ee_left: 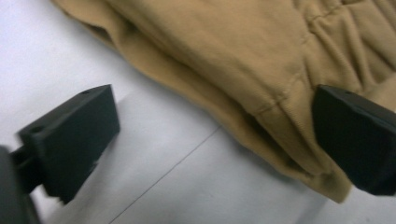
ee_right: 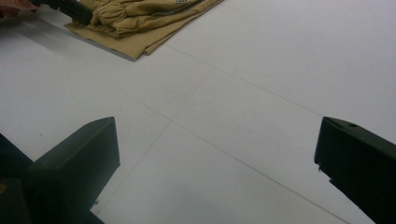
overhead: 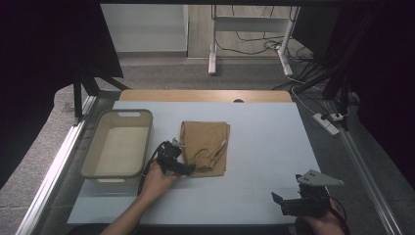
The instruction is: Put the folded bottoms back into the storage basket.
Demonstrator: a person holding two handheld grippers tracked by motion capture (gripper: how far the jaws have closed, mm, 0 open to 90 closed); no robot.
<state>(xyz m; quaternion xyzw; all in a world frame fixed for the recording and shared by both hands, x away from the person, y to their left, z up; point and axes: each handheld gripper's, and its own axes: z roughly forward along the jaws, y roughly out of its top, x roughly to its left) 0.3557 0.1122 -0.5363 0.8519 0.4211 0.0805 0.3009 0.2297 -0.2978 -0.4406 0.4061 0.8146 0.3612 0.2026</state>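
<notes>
Two tongs, both spread open. Left tongs [overhead: 188, 169] at the near left corner of the folded tan garment [overhead: 206, 146], jaws wide with the hem between them, nothing clamped. Garment flat mid-tabletop [overhead: 274, 147], just right of the grey bin [overhead: 119, 143]. Right tongs [overhead: 278, 201] near the front edge, well apart.

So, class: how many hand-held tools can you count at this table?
2. The left tool is at the near left corner of the folded tan garment, open. The right tool is near the table's front right edge, open.
</notes>
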